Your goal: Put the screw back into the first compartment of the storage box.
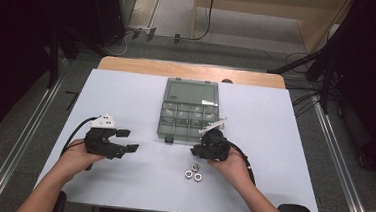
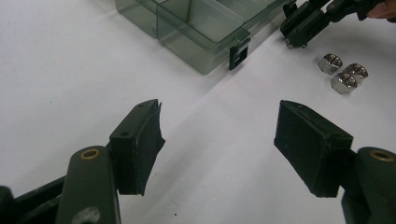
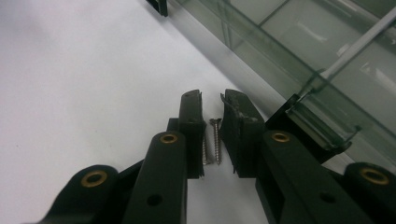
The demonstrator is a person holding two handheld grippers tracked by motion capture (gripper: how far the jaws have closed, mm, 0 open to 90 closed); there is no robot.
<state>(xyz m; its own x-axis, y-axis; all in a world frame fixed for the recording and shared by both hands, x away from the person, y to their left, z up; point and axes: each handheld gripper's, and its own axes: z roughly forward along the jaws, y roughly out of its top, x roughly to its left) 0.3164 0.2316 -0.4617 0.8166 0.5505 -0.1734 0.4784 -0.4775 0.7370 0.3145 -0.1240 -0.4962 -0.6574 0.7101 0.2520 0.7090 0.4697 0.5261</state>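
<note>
My right gripper (image 3: 211,100) rests low on the white table (image 1: 126,96) beside the front edge of a clear compartment box (image 3: 303,56). Its jaws stand almost together, and two small silver screws (image 3: 215,140) sit lengthwise in the narrow gap, pinched between the pads. In the high view this right gripper (image 1: 195,150) lies just below the box (image 1: 189,111). My left gripper (image 1: 129,139) hovers at the left with wide open jaws and nothing between them (image 2: 219,140). Three steel nuts (image 1: 194,172) lie close together near the right hand.
The box's lid stands open at the back, and its black latch (image 2: 238,55) juts from the front edge. From the left gripper view the nuts (image 2: 343,74) lie to the right, below my right gripper (image 2: 299,28). Bare white table stretches left of the box.
</note>
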